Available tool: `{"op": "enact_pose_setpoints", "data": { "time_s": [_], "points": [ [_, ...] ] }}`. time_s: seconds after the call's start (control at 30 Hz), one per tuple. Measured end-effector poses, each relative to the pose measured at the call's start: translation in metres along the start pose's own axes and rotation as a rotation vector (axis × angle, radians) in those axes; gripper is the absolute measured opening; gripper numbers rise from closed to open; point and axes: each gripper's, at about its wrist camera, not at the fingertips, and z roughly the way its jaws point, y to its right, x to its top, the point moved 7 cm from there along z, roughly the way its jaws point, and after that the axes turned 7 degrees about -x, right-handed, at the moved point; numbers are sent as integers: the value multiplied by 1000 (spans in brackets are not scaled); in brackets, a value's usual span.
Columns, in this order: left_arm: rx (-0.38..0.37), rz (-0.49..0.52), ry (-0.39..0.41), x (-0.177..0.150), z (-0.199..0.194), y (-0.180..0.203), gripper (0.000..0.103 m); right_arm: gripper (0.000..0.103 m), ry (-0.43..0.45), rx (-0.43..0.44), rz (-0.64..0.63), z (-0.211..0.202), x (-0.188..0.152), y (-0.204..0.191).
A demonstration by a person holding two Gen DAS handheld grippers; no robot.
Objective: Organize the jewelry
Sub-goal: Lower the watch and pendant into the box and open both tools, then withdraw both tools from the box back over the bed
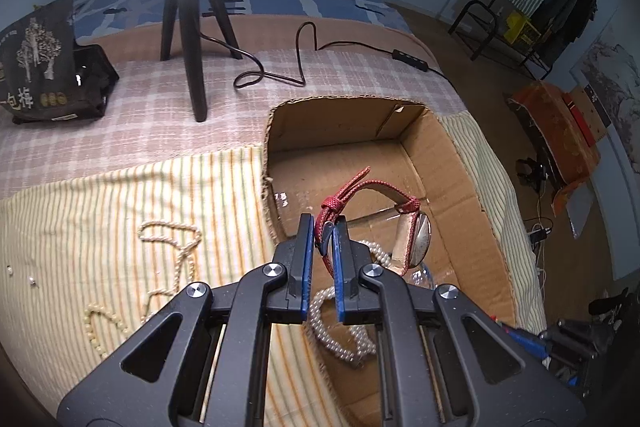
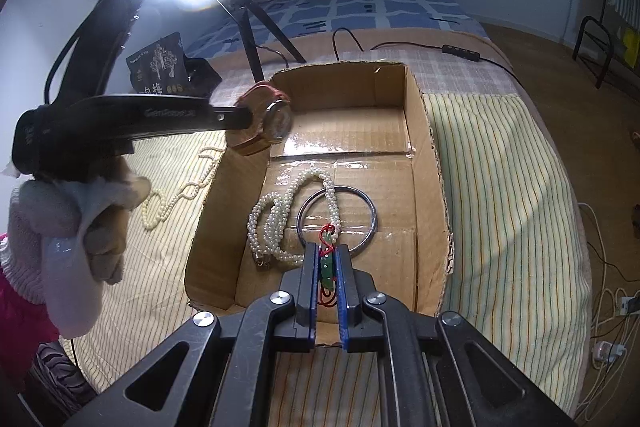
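Striped cloth (image 2: 500, 167) under cardboard box (image 2: 434, 163); left hand-held gripper (image 1: 323, 227) pinching watch (image 1: 416, 241), right hand-held gripper (image 2: 326, 255) pinching pendant (image 2: 327, 267)

Red-strapped watch (image 1: 400, 227) held above cardboard box (image 1: 460, 163), pearl necklace (image 2: 280, 223) and silver bangle (image 2: 372, 211) inside

My cardboard box (image 2: 424, 131) is matt and rough, its tape glossy; the bangle (image 2: 370, 211) is shiny metal, the watch strap (image 1: 360, 187) woven cloth.

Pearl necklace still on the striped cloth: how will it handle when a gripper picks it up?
Probably floppy: the pearl necklace lies in loose curves on the striped cloth, so it should drape and swing. Beads look round and glossy, so a pinch may slip. Likely light, though loops could snag.
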Motion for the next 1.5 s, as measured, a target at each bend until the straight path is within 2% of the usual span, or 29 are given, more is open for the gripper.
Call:
{"op": "enact_pose_setpoints", "data": {
  "time_s": [0.17,0.23,0.3,0.33,0.4,0.47,0.5,0.53,0.6,0.77,0.83,0.9,1.5],
  "points": [
    [5,16,6,5,4,6,7,6,0,1,-1,0,0,0],
    [6,14,8,7,6,7,7,10,-1,4,-5,1,0,0],
    [4,10,13,9,6,7,11,12,0,4,-12,2,-1,-2],
    [7,10,16,10,6,8,14,23,0,8,-14,1,-1,-3],
    [4,18,17,10,5,9,17,33,4,6,-17,0,-1,-4],
    [15,30,22,10,3,10,17,36,7,5,-25,0,-1,-5],
    [16,34,25,10,2,11,17,44,6,-2,-30,0,-1,-6],
    [15,37,27,10,1,12,17,56,6,-9,-33,0,-1,-5],
    [15,41,31,10,-3,13,17,63,13,-23,-39,0,-1,-6],
    [16,43,40,9,-12,12,17,64,14,-28,-42,-3,-1,-8],
    [17,39,46,9,-16,11,17,72,16,-33,-41,-4,-1,-8],
    [18,33,52,8,-23,8,17,75,18,-37,-38,-7,-2,-8],
    [67,8,119,-2,-100,-31,17,76,28,-103,-97,-26,-5,-27]
  ]
}}
